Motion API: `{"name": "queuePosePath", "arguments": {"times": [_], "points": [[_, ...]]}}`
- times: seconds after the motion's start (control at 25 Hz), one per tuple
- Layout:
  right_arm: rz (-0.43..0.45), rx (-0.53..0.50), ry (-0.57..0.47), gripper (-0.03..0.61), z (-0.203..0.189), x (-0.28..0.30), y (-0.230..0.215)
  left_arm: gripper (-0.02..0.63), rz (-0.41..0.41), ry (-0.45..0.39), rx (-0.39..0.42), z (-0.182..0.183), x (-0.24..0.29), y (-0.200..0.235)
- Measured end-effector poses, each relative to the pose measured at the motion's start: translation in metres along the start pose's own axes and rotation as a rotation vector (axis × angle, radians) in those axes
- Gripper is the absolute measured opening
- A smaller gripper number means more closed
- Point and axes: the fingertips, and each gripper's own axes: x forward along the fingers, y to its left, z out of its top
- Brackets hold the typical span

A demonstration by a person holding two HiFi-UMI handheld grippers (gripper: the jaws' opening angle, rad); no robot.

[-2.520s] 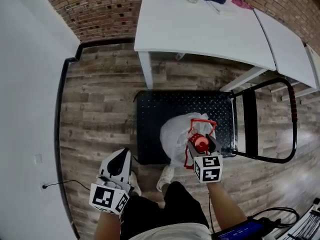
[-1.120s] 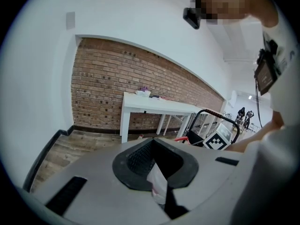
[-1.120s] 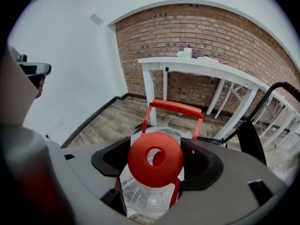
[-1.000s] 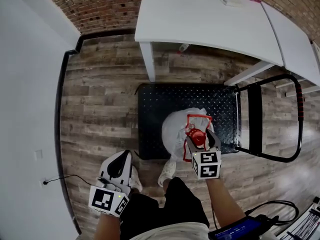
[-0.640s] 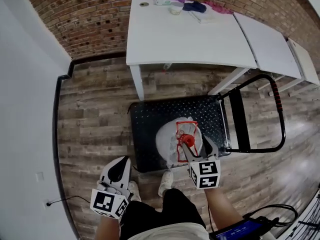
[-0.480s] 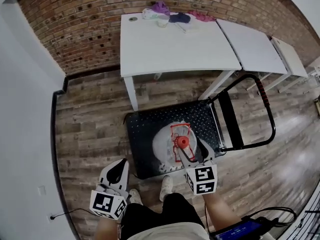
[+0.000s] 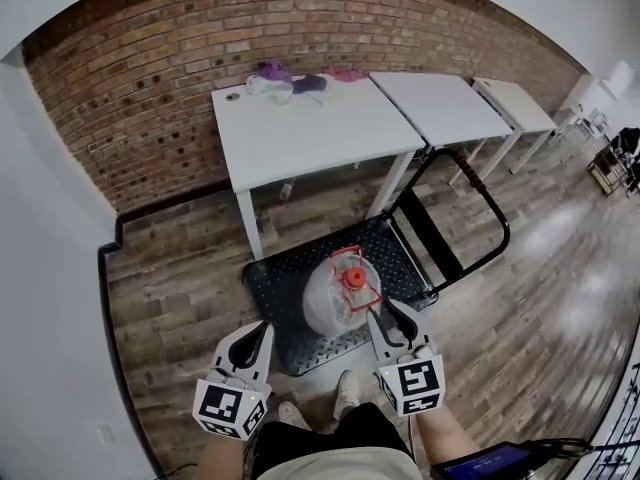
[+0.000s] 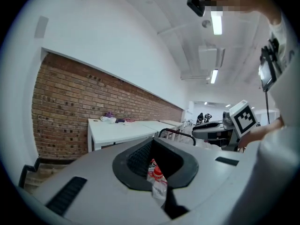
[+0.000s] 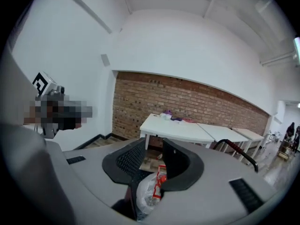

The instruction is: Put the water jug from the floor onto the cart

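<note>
Wood floor (image 7: 170,288) by brick wall (image 7: 130,88) — black cart (image 7: 285,293) beside white table (image 7: 300,128) | water jug (image 7: 335,293) upright on cart deck | right gripper (image 7: 388,313) jaws just closing partway, nothing between | left gripper (image 7: 262,330) jaws narrowly apart — empty

Water jug (image 7: 332,296): translucent, with a red cap and red handle on top. I see it upright on the black tread-plate cart (image 7: 283,298), just ahead of my right gripper (image 7: 386,313), untouched.

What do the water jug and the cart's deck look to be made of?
Water jug: looks like clear plastic, translucent and glossy, with a red cap and handle. Cart deck: probably black-painted metal, matte; a raised tread pattern shows.
</note>
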Motion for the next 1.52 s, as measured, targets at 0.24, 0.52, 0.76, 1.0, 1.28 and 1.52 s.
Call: {"name": "queuePosePath", "arguments": {"times": [0.24, 0.52, 0.76, 1.0, 1.28, 1.52], "points": [[-0.115, 0.091, -0.005, 0.021, -0.014, -0.059, -0.012, -0.002, -0.087, 0.008, -0.002, 0.001, -0.012, -0.026], [-0.208, 0.136, -0.013, 0.003, -0.037, -0.129, -0.036, -0.002, -0.169, -0.003, 0.017, 0.005, -0.013, -0.085], [-0.241, 0.162, -0.044, 0.003, -0.058, -0.2, -0.053, -0.002, -0.196, -0.006, 0.037, -0.004, -0.037, -0.149], [-0.256, 0.182, -0.106, 0.002, -0.075, -0.287, -0.07, -0.002, -0.194, -0.025, 0.074, -0.007, -0.077, -0.227], [-0.265, 0.213, -0.152, 0.002, -0.084, -0.348, -0.084, -0.002, -0.178, -0.028, 0.101, -0.004, -0.11, -0.278], [-0.273, 0.227, -0.152, 0.002, -0.094, -0.374, -0.084, -0.002, -0.172, -0.039, 0.098, -0.006, -0.126, -0.294]]}}
